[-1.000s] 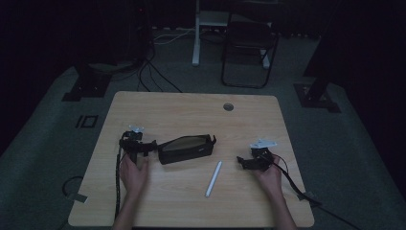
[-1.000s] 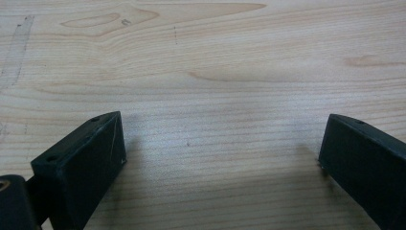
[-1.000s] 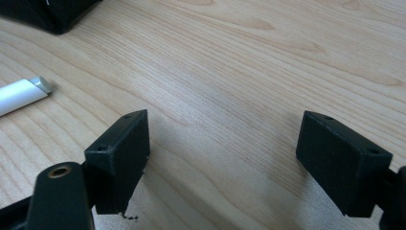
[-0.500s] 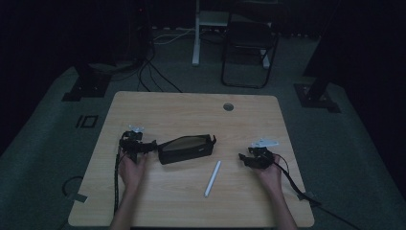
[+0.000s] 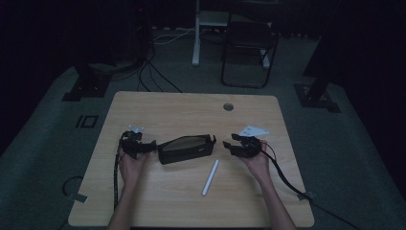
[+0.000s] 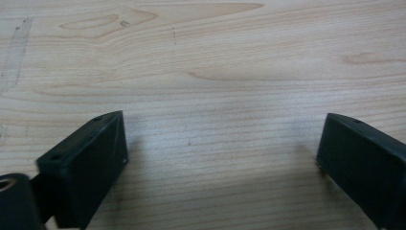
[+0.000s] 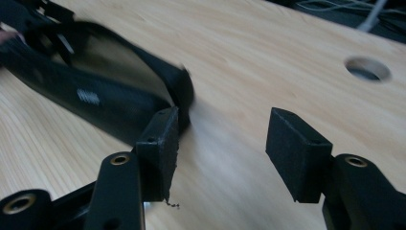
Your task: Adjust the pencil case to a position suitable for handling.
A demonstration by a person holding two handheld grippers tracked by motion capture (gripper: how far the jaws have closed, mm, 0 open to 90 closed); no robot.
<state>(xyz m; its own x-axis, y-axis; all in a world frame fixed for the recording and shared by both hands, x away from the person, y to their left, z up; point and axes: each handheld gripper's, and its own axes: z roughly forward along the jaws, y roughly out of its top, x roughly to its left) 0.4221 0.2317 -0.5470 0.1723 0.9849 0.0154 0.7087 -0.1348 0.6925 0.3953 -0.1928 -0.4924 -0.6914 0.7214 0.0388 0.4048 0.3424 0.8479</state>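
— Since the earlier frame the right tool (image 5: pixel 233 144) is seen lifted off the table (image 5: pixel 191 103) and carried closer to the right end of the black pouch (image 5: pixel 186 149); is anything else found shifted?

— Little else. The left tool (image 5: pixel 152 146) is kept where it was, at the left end of the pouch, and the white pen (image 5: pixel 210 177) is left lying in the same spot.

— How are the jaws of the right tool held?

— They are spread apart and have just been closing a little. In the right gripper view (image 7: pixel 218 153) nothing is seen between them but bare wood; the pouch (image 7: pixel 103 91) is found just past the left jaw, and whether it is touched cannot be told.

— And the left tool?

— Its jaws are set wide and have just been closing slightly. In the left gripper view (image 6: pixel 220 153) bare wood grain is seen between them, so nothing is gripped.

— Where is the pouch placed?

— It is laid near the middle of the table, between the two tools, with its mouth open and turned upward. The pen is laid in front of it, nearer the person, well apart from both tools and angled toward the pouch's right end.

— What else is noted?

— A round cable hole (image 5: pixel 228 106) is seen at the far side of the table, and the same hole (image 7: pixel 367 68) is caught in the right gripper view beyond the right jaw.
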